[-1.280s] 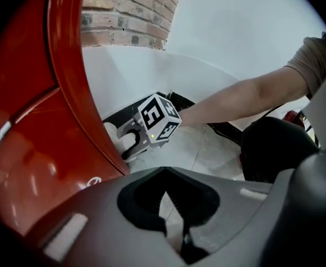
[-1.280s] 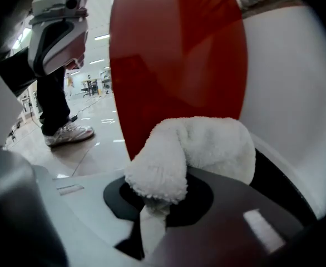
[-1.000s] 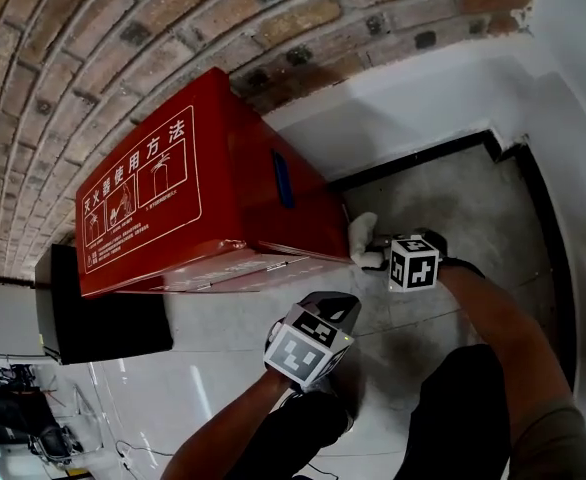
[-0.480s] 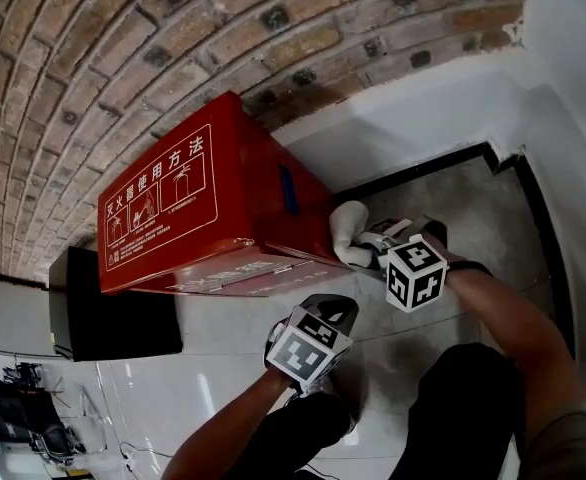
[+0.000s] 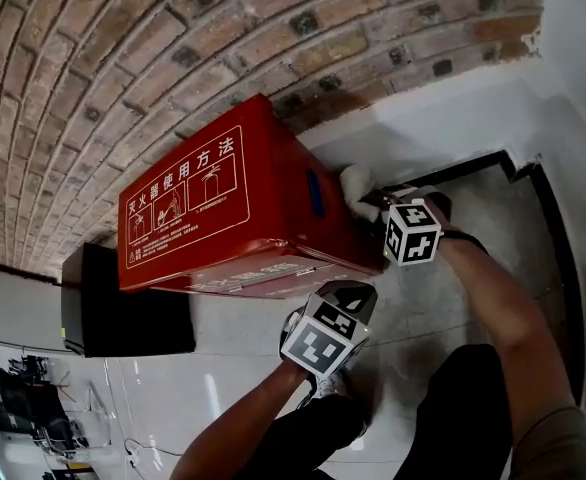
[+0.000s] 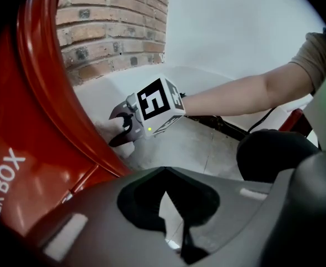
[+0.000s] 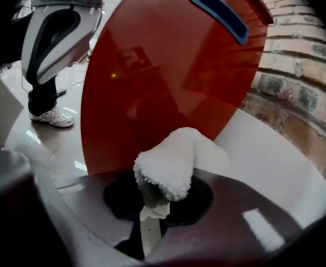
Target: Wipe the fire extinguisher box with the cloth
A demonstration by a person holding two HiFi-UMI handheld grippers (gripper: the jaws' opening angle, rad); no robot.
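The red fire extinguisher box [image 5: 233, 208] stands against the brick wall, with white print on its top face. My right gripper [image 5: 373, 203] is shut on a white fluffy cloth [image 5: 356, 183] and holds it against the box's right side, near the blue handle [image 5: 316, 194]. In the right gripper view the cloth [image 7: 171, 163] bulges out of the jaws just before the red panel [image 7: 163, 65]. My left gripper [image 5: 345, 296] hovers near the box's front corner, shut and holding nothing. The left gripper view shows the box edge [image 6: 46, 82] and the right gripper [image 6: 124, 129].
A black case [image 5: 123, 313] sits on the floor left of the box. Behind the box rises the brick wall [image 5: 123, 68] with a white base [image 5: 443, 118] and a black skirting [image 5: 473, 163]. The person's legs and a shoe [image 7: 52, 115] stand on the glossy tile floor.
The right gripper has carried the cloth up the box's right side toward the wall. The left gripper has risen slightly.
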